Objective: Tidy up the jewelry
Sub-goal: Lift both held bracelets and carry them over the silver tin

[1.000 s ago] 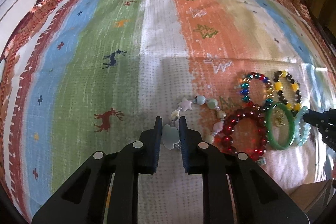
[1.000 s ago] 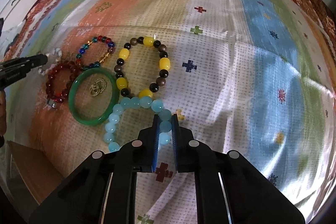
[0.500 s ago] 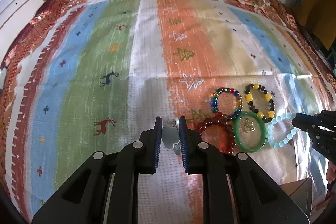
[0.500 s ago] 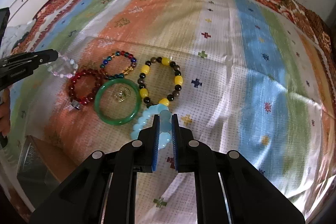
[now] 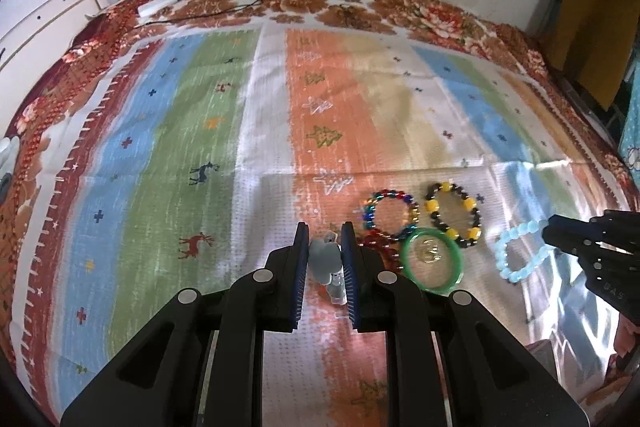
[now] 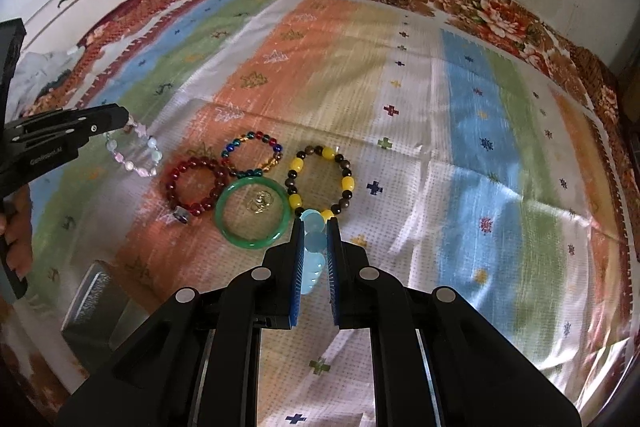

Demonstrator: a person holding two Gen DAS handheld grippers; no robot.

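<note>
Both bracelets have lifted off the cloth (image 5: pixel 260 131) — left gripper (image 5: pixel 325 259) clamps pastel bracelet (image 6: pixel 134 155), right gripper (image 6: pixel 314 251) clamps aqua bracelet (image 5: pixel 520 251).

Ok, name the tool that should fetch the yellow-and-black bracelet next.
Right, probably. The yellow-and-black bracelet lies just ahead of the right tool, though it must first set down its light blue bracelet. The left tool grips the pastel bracelet, with the red bracelet and multicoloured bracelet in between.
</note>
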